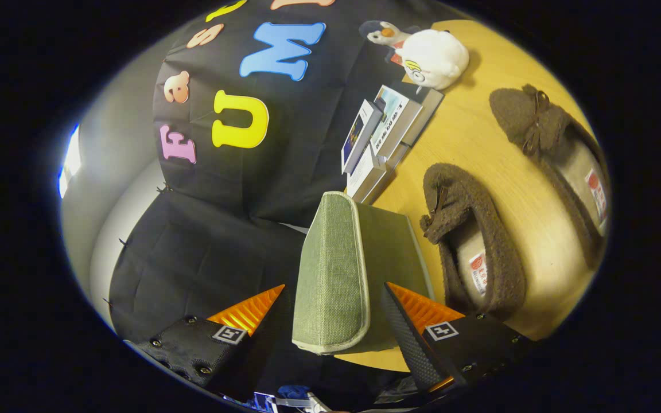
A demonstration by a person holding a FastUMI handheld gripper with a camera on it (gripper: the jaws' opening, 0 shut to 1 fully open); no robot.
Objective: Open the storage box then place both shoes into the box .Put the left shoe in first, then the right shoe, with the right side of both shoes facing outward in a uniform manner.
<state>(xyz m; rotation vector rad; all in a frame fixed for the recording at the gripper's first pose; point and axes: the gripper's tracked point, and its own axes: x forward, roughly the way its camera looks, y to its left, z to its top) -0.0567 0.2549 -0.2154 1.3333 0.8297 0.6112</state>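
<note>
The green fabric storage box [389,246] stands on the wooden table [479,143]. Its light-edged woven panel [330,275] lies between my fingers. My gripper [333,288] is open and straddles that panel. A small gap shows at the one fingertip [264,301], and the other fingertip [408,304] is close against the box. I cannot tell whether the panel is the lid or a side. Two brown fuzzy slippers lie on the table beyond the box. The nearer slipper [468,241] is right beside the box and the farther slipper [554,149] lies apart from it.
A stack of books [388,132] sits just beyond the box against the black cloth wall. A white plush toy [431,57] rests behind the books. Bare table [497,189] runs between the two slippers.
</note>
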